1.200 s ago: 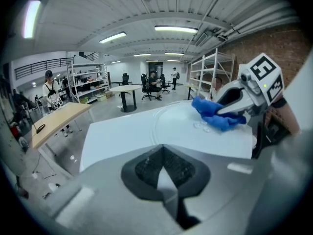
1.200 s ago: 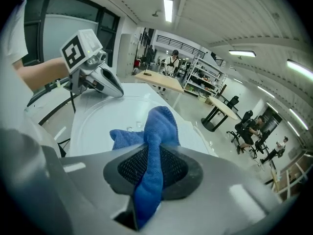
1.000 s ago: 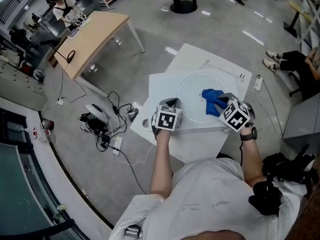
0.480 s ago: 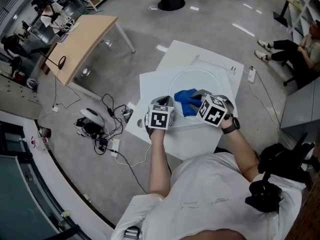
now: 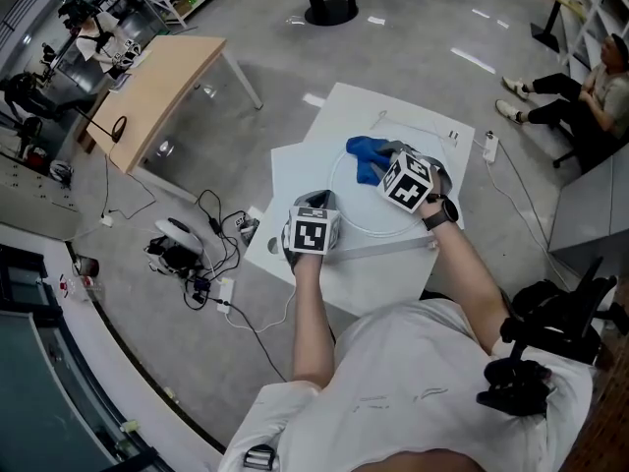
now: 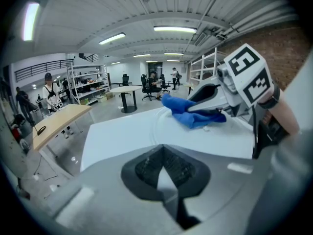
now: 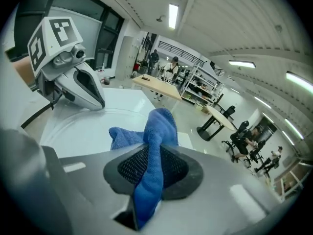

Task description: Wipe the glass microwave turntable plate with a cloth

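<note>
Right gripper view: right tongs point(image 7: 149, 168) clench cloth point(image 7: 156, 126) on plate point(image 7: 83, 131) at eleven o'clock, left tongs point(image 6: 165, 173) pinch its rim; press flat, sweep round

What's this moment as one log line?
right hand-held gripper: shut on blue cloth, far side of plate | left hand-held gripper: shut at near rim

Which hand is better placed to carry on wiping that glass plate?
Right. The right tongs grip the blue cloth lying on the glass plate; the left tongs hold none and sit at its rim.
</note>
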The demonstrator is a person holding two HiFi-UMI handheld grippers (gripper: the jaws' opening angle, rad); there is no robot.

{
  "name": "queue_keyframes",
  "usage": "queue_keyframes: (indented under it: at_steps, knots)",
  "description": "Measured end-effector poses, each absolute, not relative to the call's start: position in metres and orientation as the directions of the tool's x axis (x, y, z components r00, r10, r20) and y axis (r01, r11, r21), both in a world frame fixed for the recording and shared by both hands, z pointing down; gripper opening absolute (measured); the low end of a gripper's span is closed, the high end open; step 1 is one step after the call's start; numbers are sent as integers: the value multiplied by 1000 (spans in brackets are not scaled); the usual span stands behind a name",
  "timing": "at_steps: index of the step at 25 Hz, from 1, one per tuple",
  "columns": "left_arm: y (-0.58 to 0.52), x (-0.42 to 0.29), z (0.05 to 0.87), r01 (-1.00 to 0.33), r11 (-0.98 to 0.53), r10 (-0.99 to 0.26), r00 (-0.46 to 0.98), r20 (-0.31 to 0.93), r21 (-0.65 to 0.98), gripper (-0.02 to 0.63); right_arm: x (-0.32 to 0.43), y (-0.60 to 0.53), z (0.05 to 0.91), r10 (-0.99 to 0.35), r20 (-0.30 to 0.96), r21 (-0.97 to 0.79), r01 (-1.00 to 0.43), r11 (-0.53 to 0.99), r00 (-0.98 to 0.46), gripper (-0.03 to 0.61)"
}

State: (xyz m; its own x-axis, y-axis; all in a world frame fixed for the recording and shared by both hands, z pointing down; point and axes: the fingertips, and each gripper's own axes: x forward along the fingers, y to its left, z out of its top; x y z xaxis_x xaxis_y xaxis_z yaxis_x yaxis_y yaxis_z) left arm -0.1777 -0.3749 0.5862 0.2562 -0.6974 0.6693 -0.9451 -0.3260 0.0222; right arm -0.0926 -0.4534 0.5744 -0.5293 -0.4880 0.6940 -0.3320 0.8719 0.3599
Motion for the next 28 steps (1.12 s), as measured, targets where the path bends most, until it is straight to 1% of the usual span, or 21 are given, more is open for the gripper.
queue_keyframes:
  at_steps: [5, 10, 16, 20, 23, 28]
  knots:
    - [-376, -184, 587, -945, -326, -706, 243, 666, 0, 0, -54, -445, 570, -519, 704, 359, -389, 849, -485, 67]
    - [-376, -183, 587, -944, -329, -706, 245, 665, -2, 0, -41, -411, 570, -482, 731, 332, -365, 870, -484, 61]
    - [-376, -186, 588, -941, -338, -707, 246, 664, -11, 0, -72, -381, 573, -451, 710, 297, -351, 888, -540, 55]
    - [-377, -197, 580, -947, -322, -696, 245, 675, 11, 0, -107, -385, 572, -416, 721, 298, -294, 908, -554, 57]
    - [-379, -191, 577, -950, -311, -698, 239, 675, 14, 0, -109, -389, 567, -408, 730, 314, -262, 913, -548, 57]
    - [-375, -180, 582, -945, -327, -688, 252, 681, 19, 0, -100, -394, 572, -406, 717, 284, -295, 912, -566, 58]
